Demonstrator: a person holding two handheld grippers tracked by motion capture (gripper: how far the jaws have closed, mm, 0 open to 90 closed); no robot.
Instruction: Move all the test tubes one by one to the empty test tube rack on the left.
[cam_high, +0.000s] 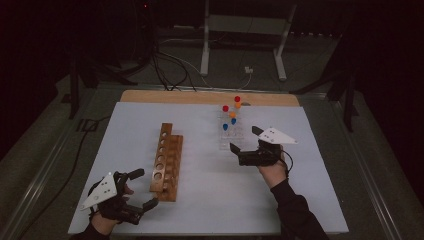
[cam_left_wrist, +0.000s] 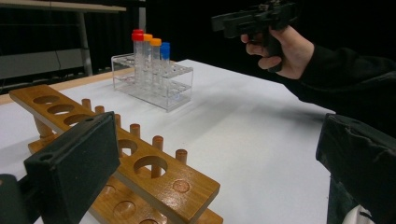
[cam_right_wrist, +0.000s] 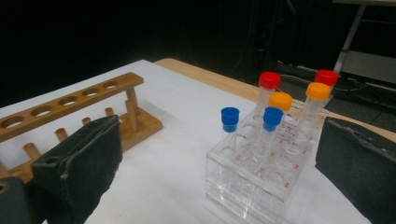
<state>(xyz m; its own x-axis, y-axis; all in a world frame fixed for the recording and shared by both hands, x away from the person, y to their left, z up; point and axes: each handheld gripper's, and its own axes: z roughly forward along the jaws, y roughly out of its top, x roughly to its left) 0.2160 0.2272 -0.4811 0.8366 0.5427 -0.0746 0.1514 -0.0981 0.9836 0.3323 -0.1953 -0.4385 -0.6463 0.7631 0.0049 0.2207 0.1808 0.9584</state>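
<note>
A wooden tube rack with a row of empty holes lies left of centre on the white table. A clear plastic rack at the back holds several capped tubes: two red, two orange and two blue. My left gripper is open at the near end of the wooden rack, which shows between its jaws. My right gripper is open just in front of the clear rack, pointing at it with nothing held. The left gripper view also shows the clear rack and the right gripper.
The white table top ends in a wooden strip at the back. Cables and a metal stand are on the dark floor beyond. A cable runs along the table's left side.
</note>
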